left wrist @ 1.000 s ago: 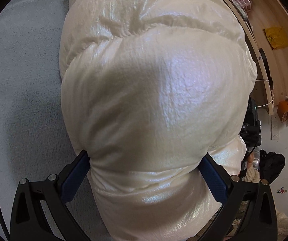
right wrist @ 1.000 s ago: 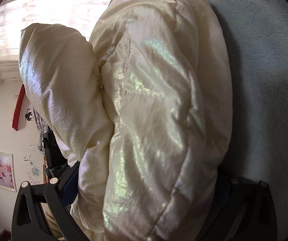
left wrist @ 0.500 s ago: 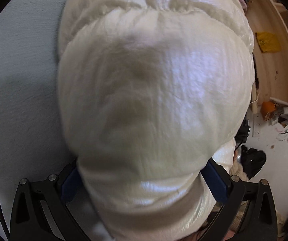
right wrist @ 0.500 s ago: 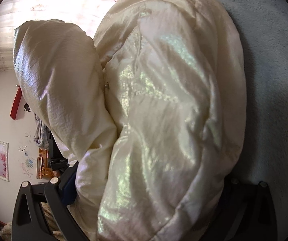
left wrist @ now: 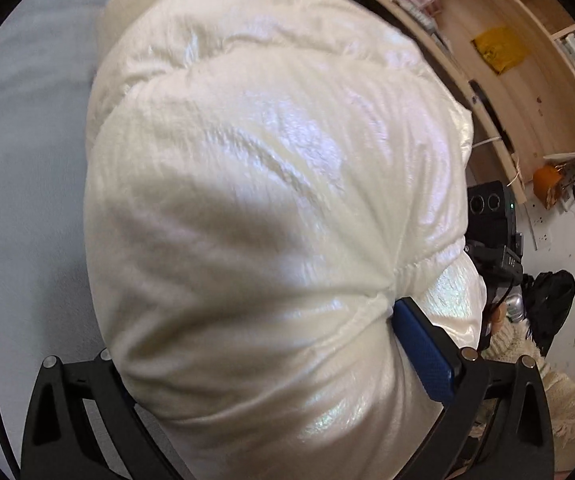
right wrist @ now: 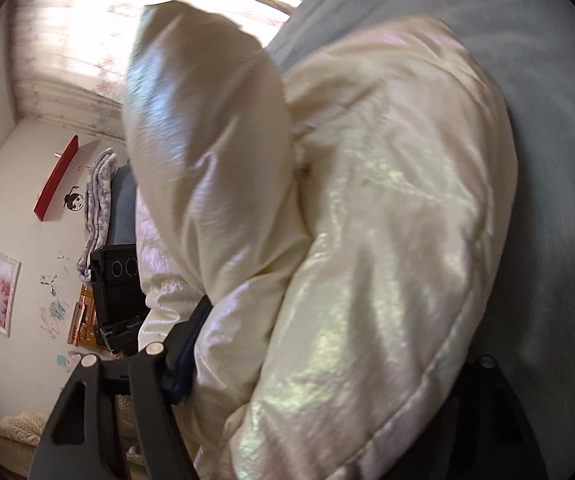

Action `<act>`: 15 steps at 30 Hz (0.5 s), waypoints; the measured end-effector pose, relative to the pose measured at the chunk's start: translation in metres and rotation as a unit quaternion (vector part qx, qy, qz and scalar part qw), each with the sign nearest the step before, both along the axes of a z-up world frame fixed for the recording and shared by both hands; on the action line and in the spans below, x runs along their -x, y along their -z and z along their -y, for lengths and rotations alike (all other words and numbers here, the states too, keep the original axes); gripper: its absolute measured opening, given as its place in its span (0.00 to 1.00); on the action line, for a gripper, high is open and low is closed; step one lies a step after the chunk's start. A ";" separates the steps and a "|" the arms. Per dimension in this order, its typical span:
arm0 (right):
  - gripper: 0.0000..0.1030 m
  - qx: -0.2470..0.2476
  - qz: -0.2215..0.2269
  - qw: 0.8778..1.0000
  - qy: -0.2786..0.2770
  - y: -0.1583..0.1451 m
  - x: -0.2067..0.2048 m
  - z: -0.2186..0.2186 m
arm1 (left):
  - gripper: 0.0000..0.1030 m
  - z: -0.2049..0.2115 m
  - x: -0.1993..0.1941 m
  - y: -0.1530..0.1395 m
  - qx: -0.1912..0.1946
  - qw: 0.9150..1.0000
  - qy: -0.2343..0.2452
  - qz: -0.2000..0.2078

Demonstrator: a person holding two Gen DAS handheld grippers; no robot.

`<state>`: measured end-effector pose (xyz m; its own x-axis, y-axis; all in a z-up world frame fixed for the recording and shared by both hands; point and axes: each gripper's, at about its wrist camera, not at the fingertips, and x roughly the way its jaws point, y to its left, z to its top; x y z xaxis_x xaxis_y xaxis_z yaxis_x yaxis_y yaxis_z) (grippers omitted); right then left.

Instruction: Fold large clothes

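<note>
A cream, shiny puffer jacket (left wrist: 271, 208) bulges up between the jaws of my left gripper (left wrist: 259, 332), which is shut on it. The blue right pad (left wrist: 423, 352) digs into the fabric; the left pad is hidden under the bulge. In the right wrist view the same jacket (right wrist: 387, 240) fills the space between the jaws of my right gripper (right wrist: 339, 332). Those jaws are closing, and the left pad (right wrist: 187, 344) presses into the jacket. The right finger lies dark behind the hem. A puffy fold (right wrist: 207, 152) stands up on the left.
Grey bedding (left wrist: 15, 160) lies under the jacket and shows again as a grey cover (right wrist: 547, 100). Wooden shelves (left wrist: 527, 92) stand at the right, with a black bag (left wrist: 551, 300) on the floor. The other gripper's black body (right wrist: 115, 280) sits left; a curtained window (right wrist: 87, 40) is behind.
Both grippers have lifted the jacket and rolled, so more of the room shows. The right gripper's left finger has moved inward against the fabric.
</note>
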<state>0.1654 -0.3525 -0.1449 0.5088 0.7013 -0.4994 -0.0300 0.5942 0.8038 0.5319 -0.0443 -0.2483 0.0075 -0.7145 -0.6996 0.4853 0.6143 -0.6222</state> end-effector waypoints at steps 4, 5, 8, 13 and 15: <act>0.68 0.017 0.034 0.999 -0.012 -0.034 -0.007 -0.024 | 0.99 -0.027 -0.008 -0.027 0.015 1.000 -0.019 0.020; 0.68 0.019 0.042 0.999 -0.017 -0.043 -0.011 -0.032 | 0.99 -0.039 -0.010 -0.033 0.019 0.999 -0.025 0.024; 0.68 0.024 0.068 0.997 -0.032 -0.067 -0.035 -0.059 | 0.99 -0.075 -0.020 -0.056 0.026 0.997 -0.047 0.047; 0.68 0.020 0.099 0.992 -0.070 -0.095 -0.096 -0.123 | 0.99 -0.158 -0.052 -0.085 0.019 0.992 -0.099 0.082; 0.68 0.015 0.106 0.990 -0.090 -0.102 -0.131 -0.159 | 0.99 -0.193 -0.068 -0.090 0.012 0.989 -0.117 0.089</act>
